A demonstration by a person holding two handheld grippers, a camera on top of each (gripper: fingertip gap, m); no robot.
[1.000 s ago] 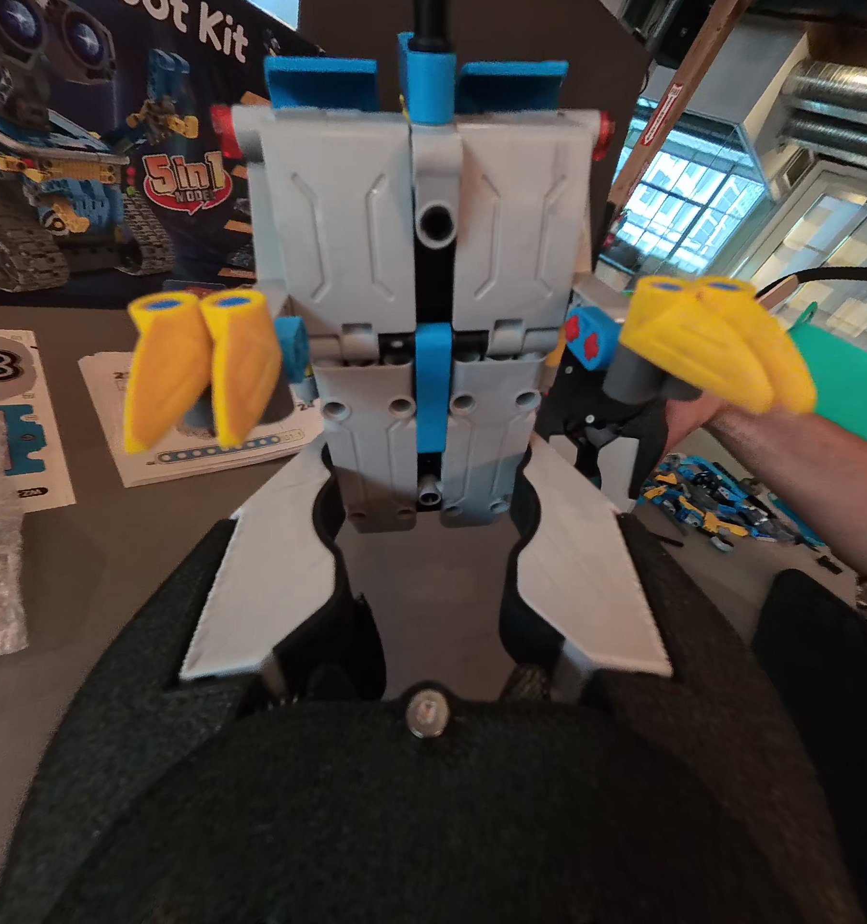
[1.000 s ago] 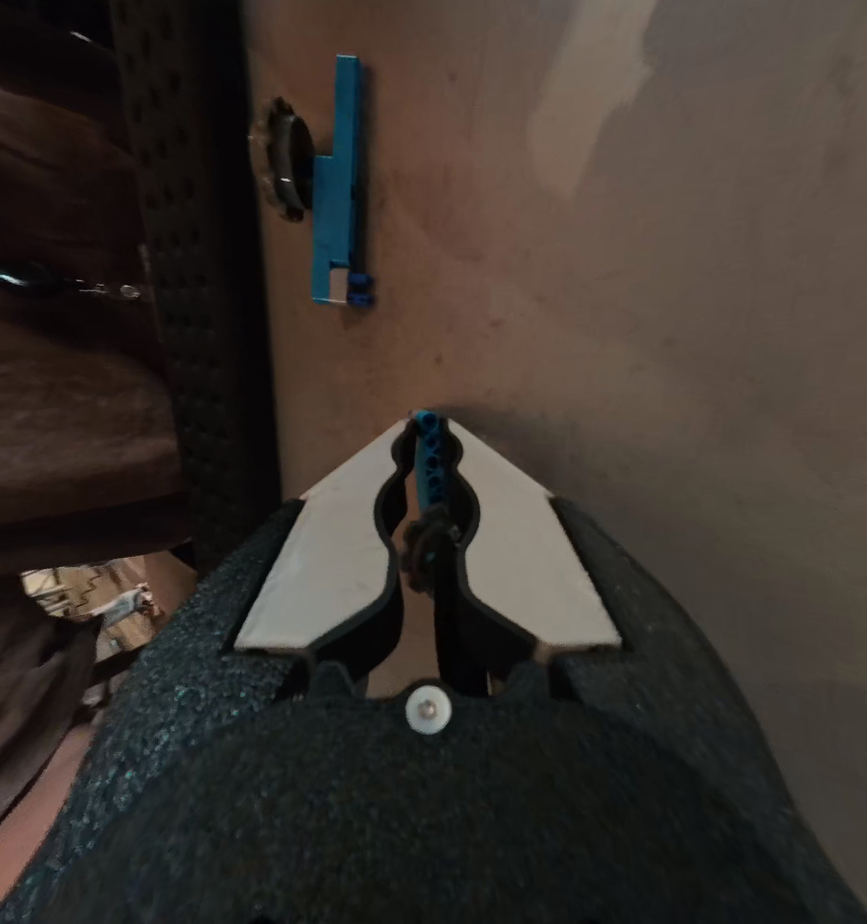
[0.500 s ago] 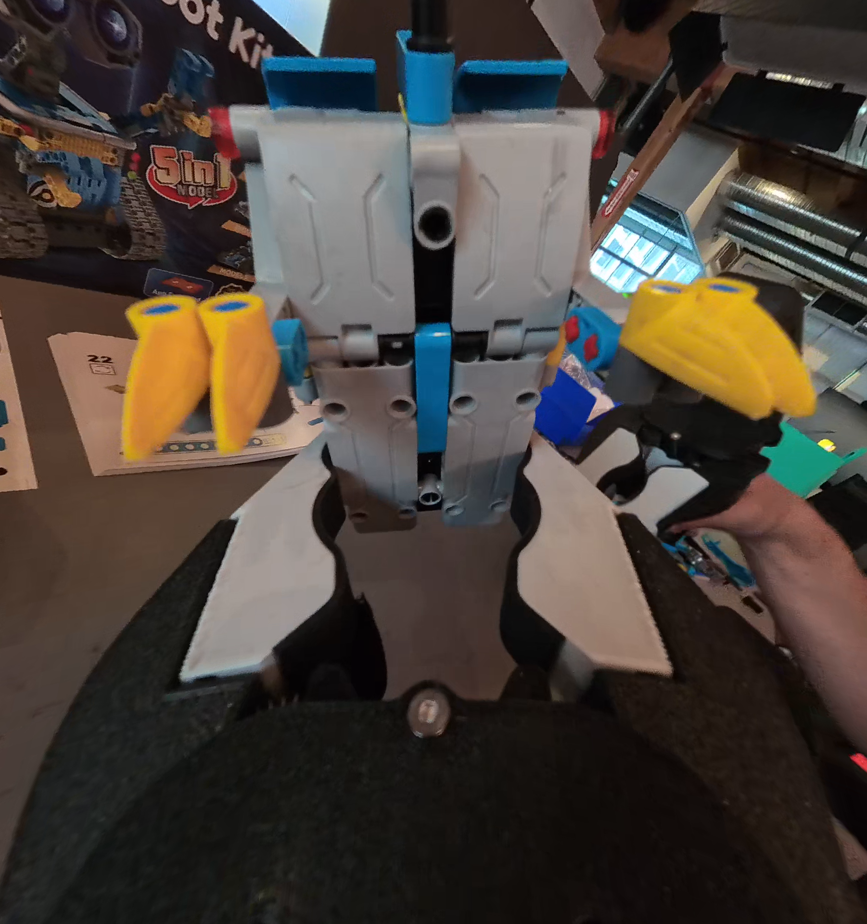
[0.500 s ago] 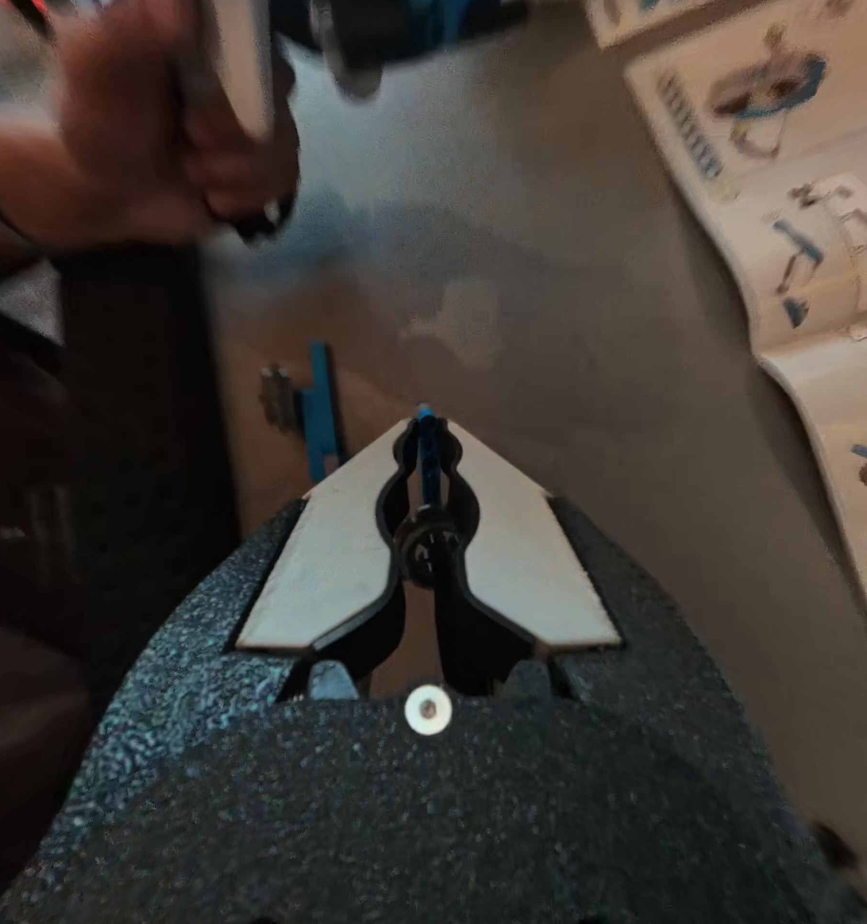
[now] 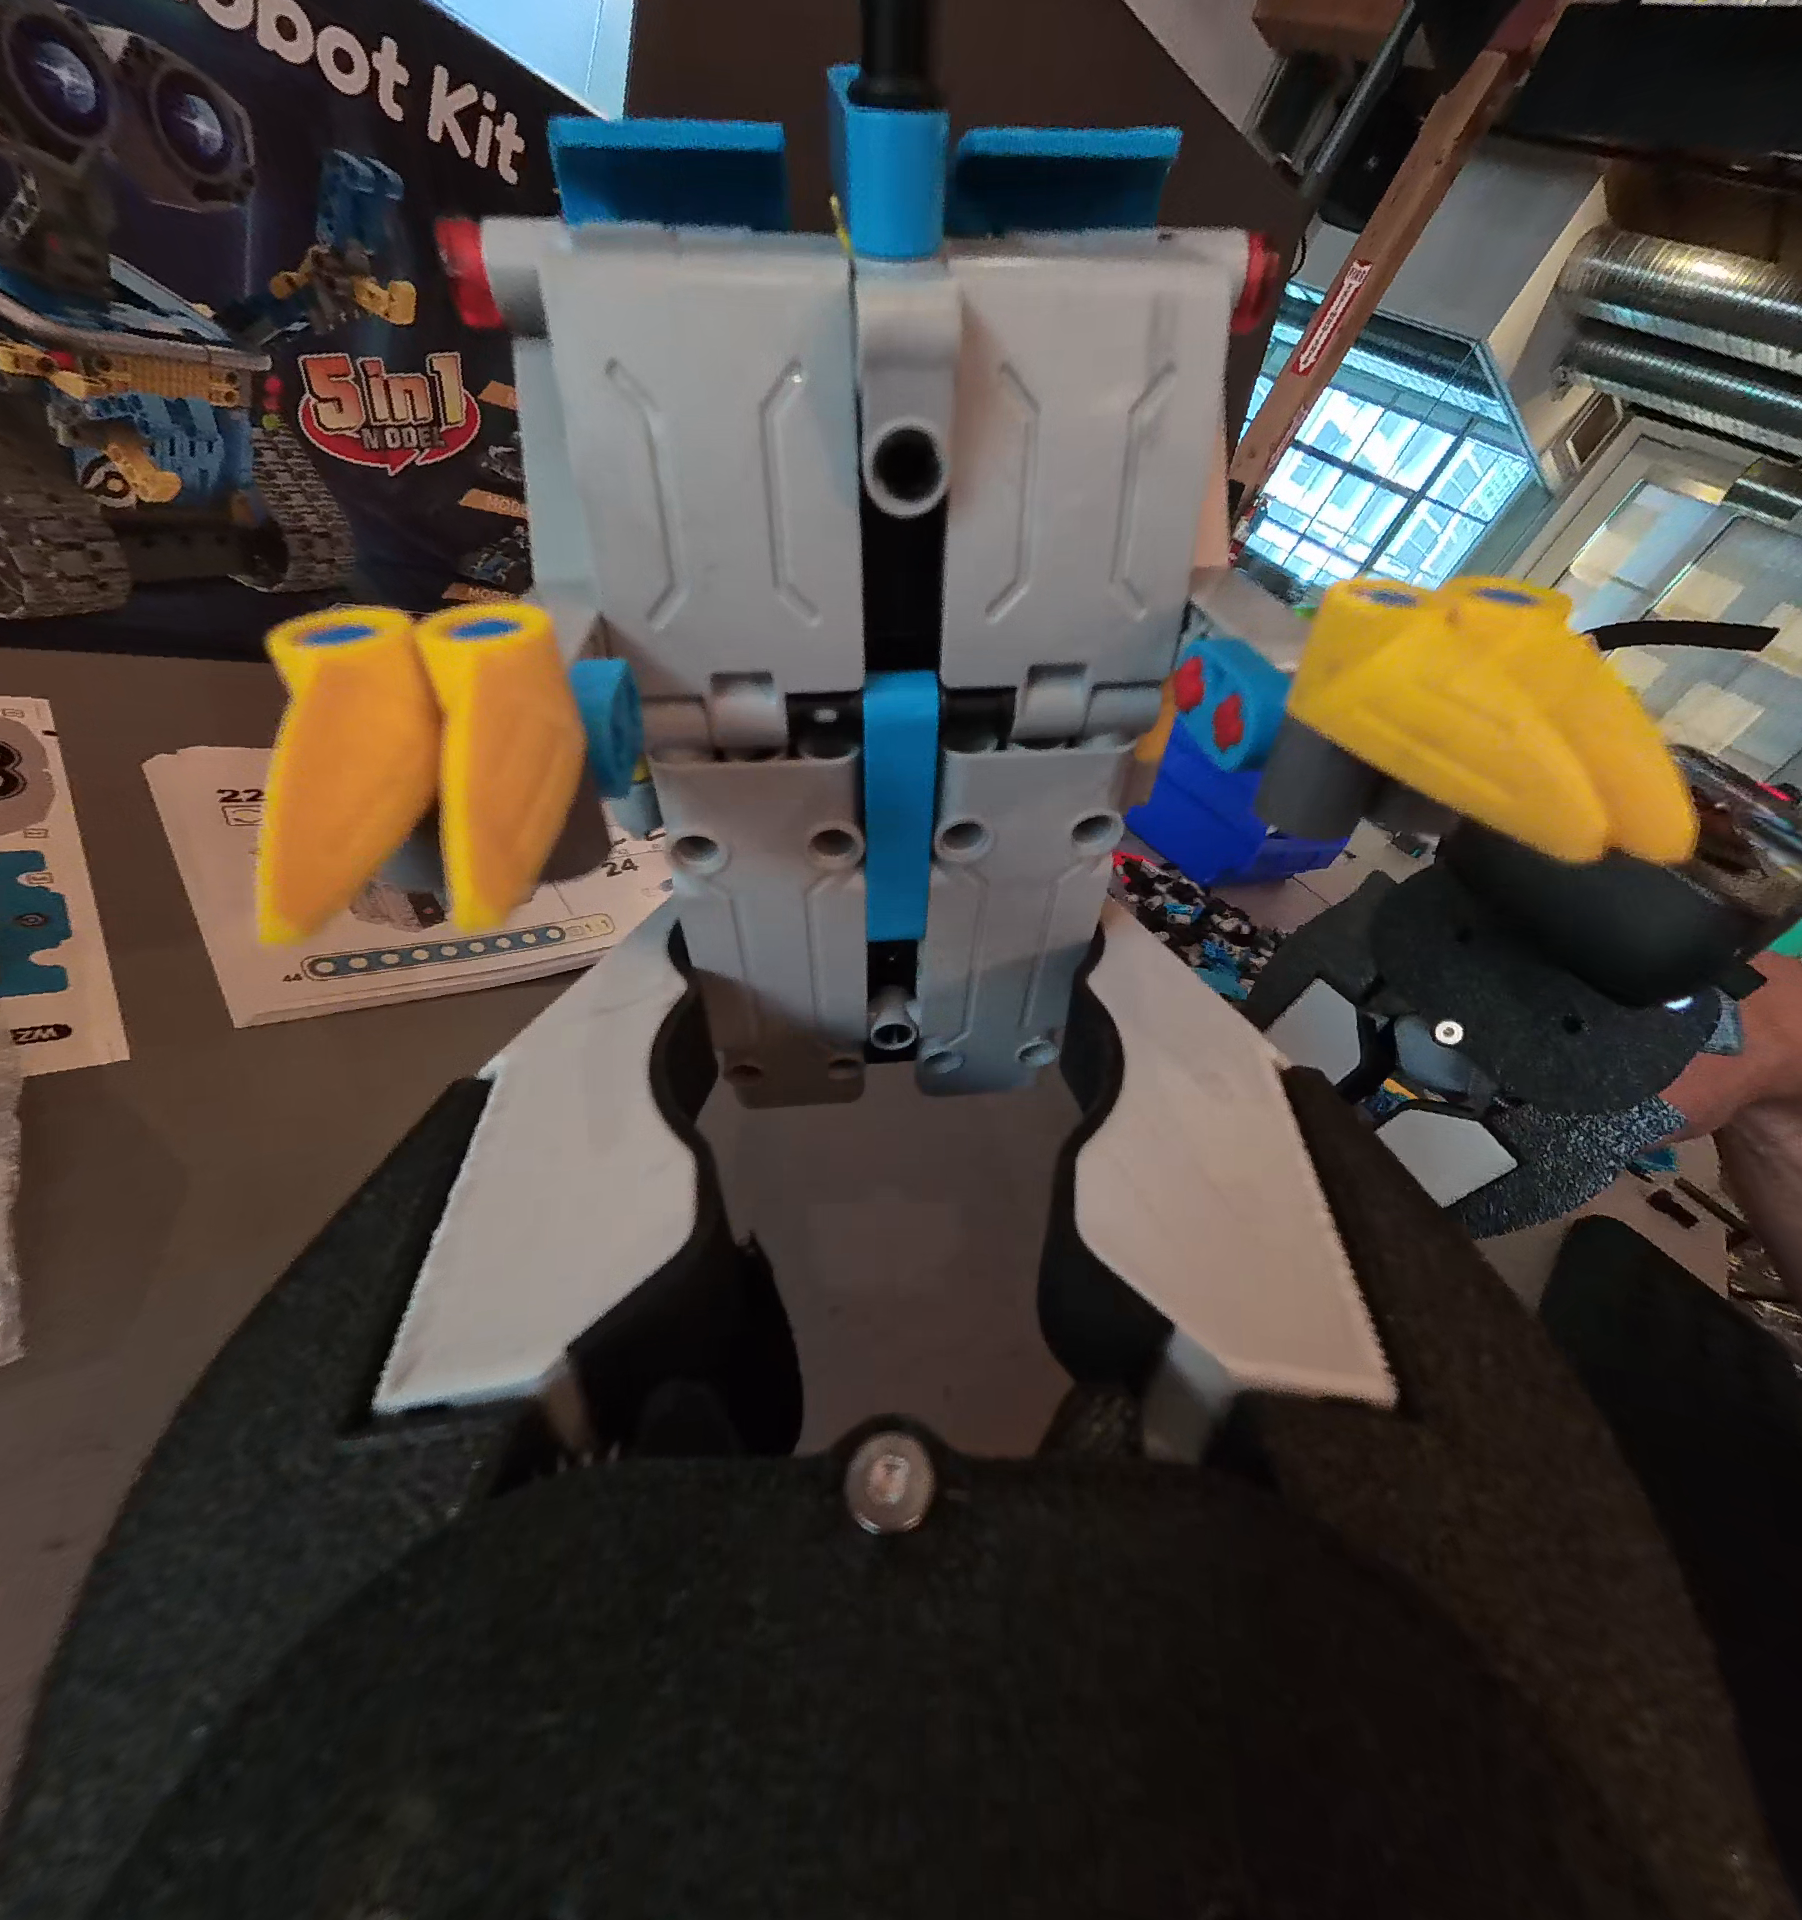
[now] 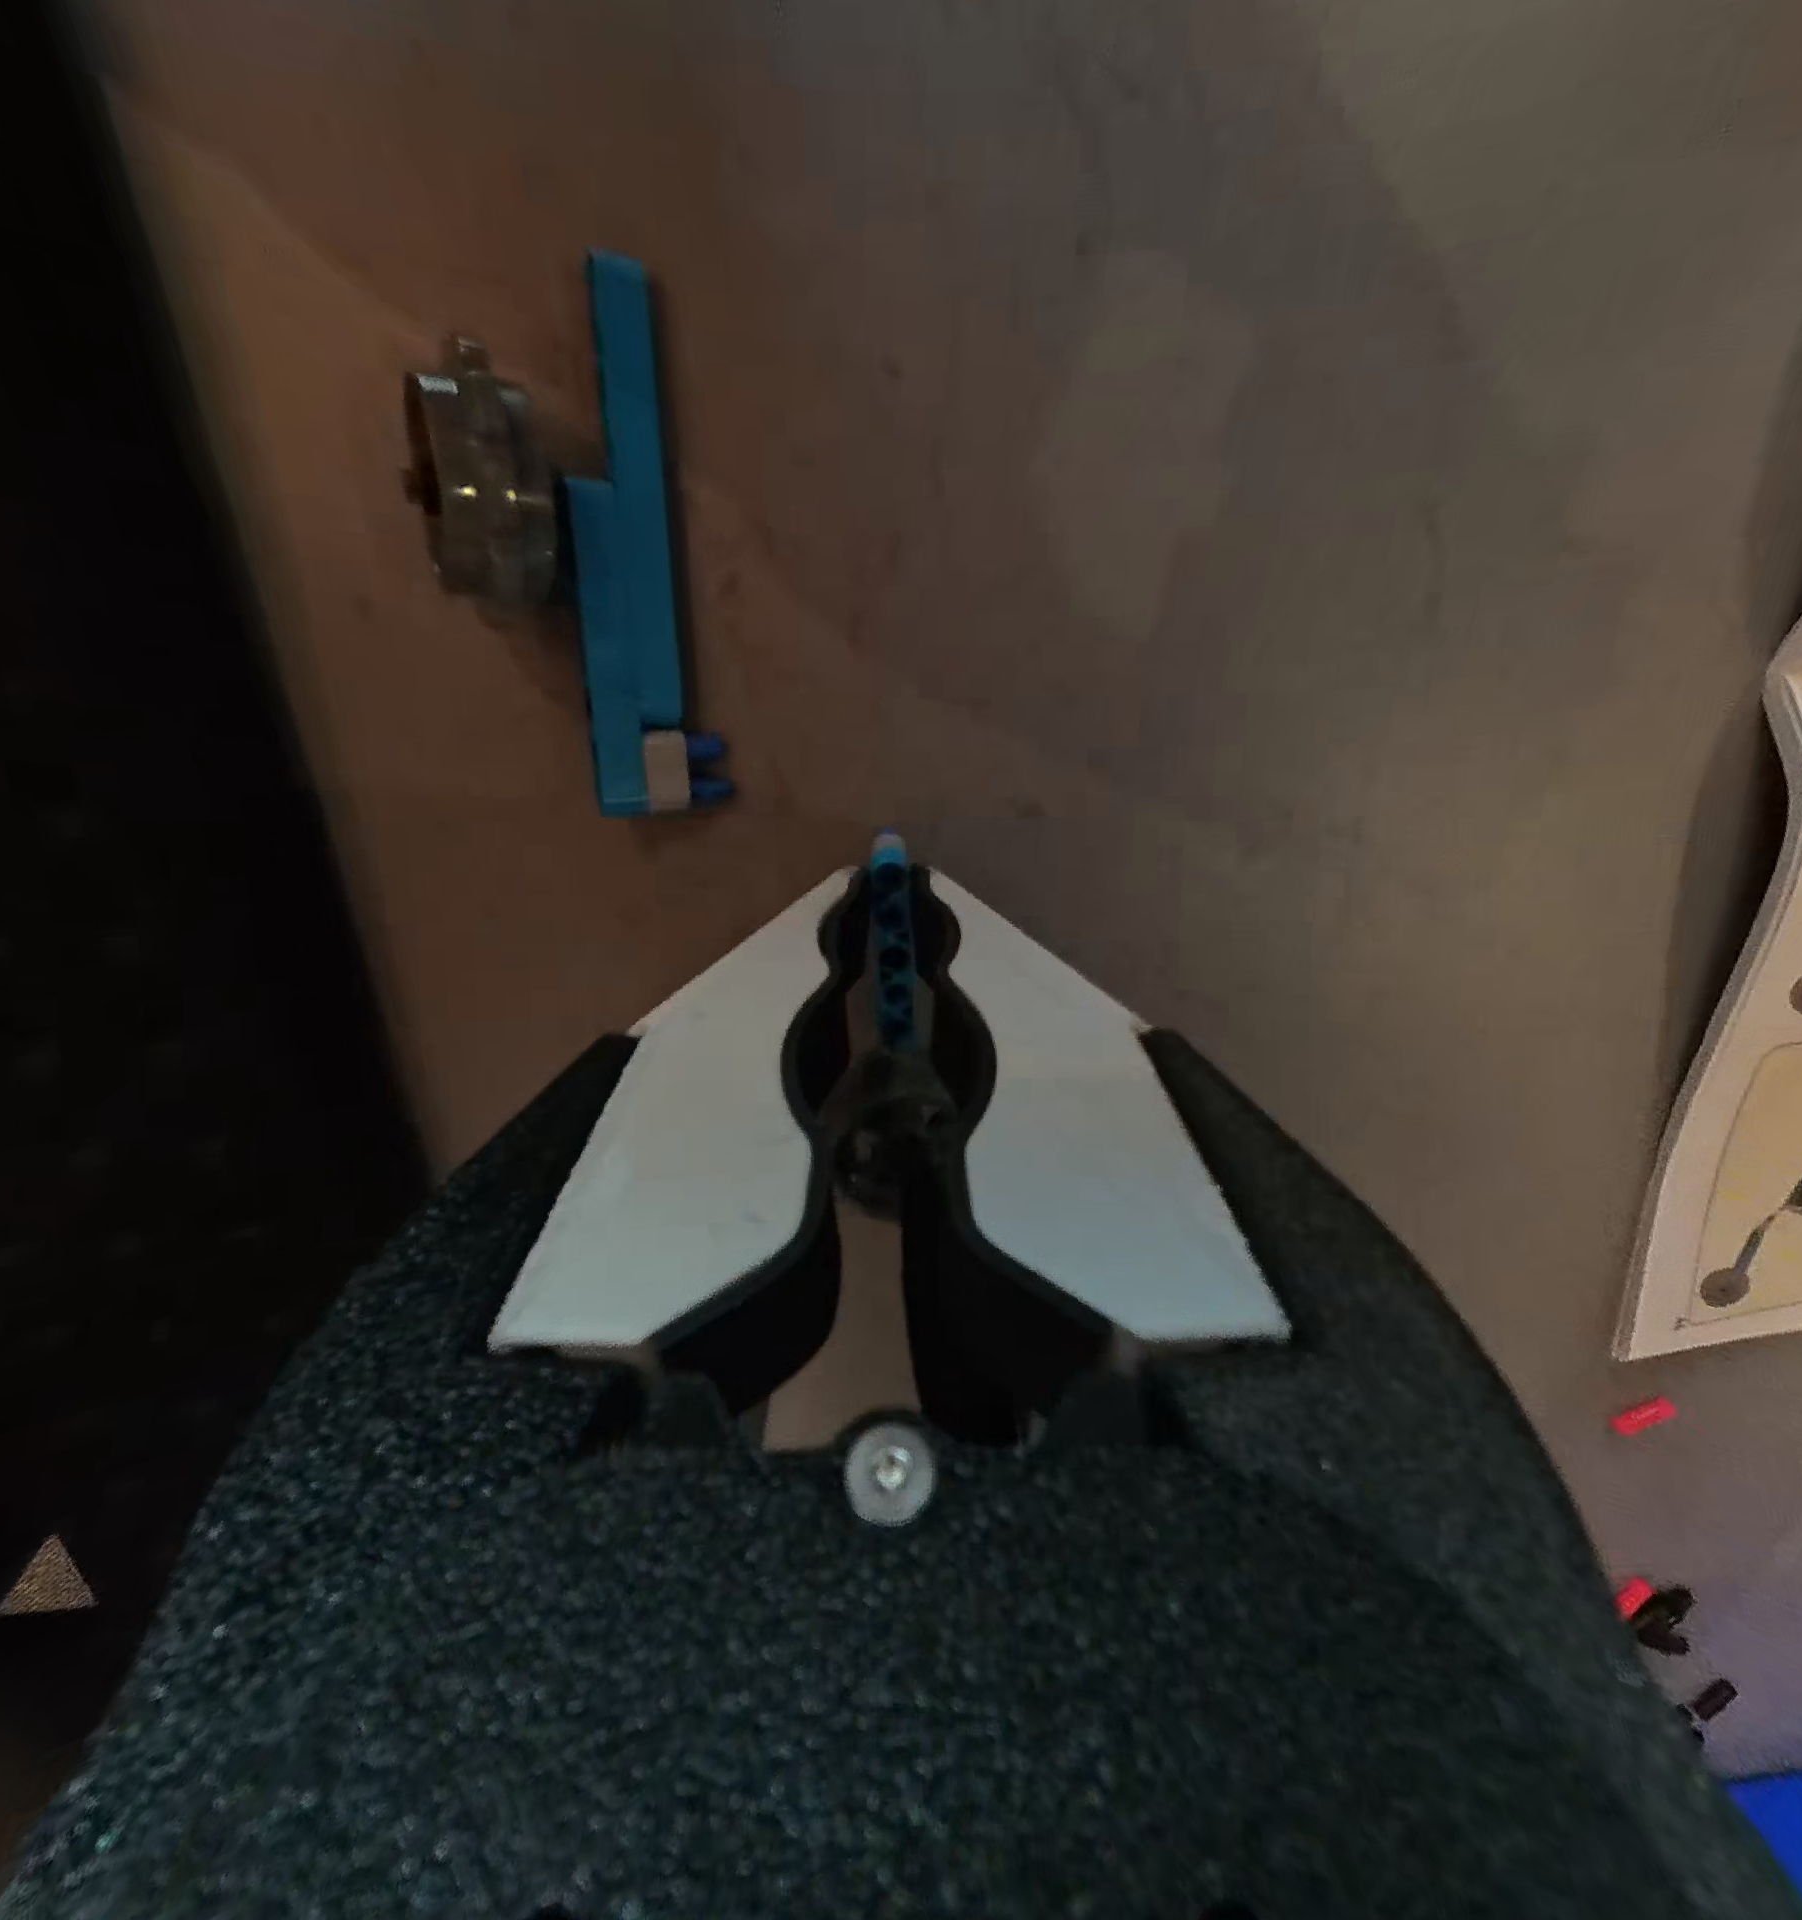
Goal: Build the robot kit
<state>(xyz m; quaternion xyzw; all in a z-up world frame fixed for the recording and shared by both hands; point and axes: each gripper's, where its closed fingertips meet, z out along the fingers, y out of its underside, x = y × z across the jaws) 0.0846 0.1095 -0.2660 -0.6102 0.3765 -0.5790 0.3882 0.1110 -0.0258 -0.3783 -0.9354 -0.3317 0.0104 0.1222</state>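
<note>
Left tool (image 5: 886,1049) clamped around base of grey-blue brick model (image 5: 881,582), held upright. Right tool (image 6: 889,883) closed on thin blue beam (image 6: 892,951), long axis pointing forward, above counter (image 6: 1240,468); near model's right side.

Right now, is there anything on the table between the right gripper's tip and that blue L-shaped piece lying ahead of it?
Nothing visible. The right gripper, shut on a thin blue beam, points just right of the blue L-shaped piece; only bare brown table lies between them. A grey round part sits on the piece's far left side, out of the way.
</note>
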